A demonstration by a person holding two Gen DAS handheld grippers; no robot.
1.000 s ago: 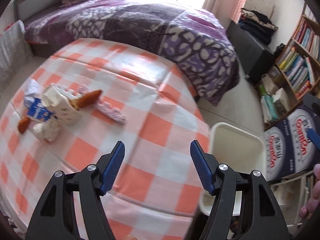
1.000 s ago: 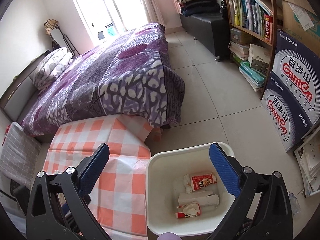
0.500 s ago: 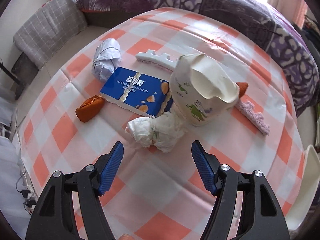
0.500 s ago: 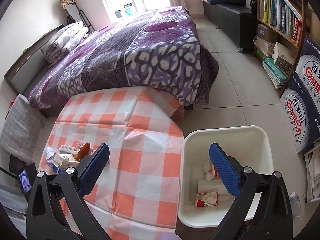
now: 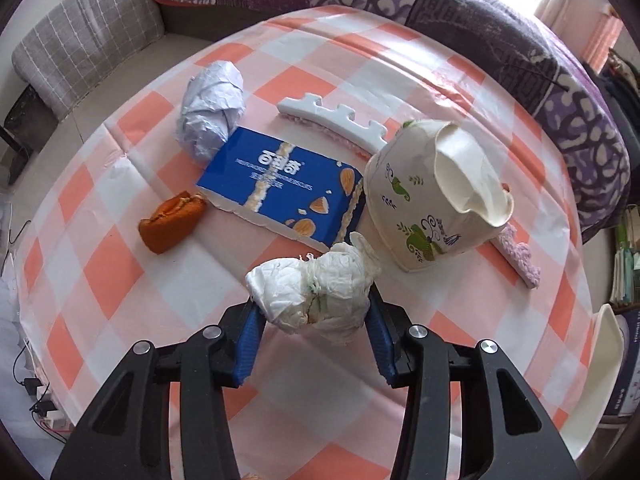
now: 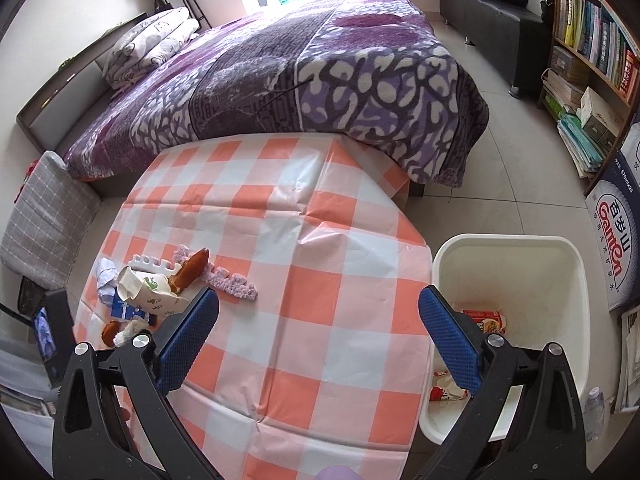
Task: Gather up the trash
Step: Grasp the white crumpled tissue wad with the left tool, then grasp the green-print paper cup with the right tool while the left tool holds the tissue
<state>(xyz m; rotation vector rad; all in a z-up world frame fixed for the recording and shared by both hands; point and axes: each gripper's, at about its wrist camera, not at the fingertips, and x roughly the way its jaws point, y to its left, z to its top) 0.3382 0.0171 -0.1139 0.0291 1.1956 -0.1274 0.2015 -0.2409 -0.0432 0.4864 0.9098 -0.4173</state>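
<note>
Crumpled white tissue wad [image 5: 316, 294] sits between my left gripper [image 5: 314, 340] pads, jaws closing against it, near the table's [image 5: 400, 408] left edge; my right gripper [image 6: 318, 336] gapes wide, empty, beside the bin [image 6: 576, 280].

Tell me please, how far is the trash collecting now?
Partly done: the white bin already holds a few wrappers. In hand: the left gripper is closing around the crumpled white tissue. Left on the checkered table: crushed paper cup, blue biscuit box, crumpled paper ball, orange piece. The right gripper is open, empty.
</note>
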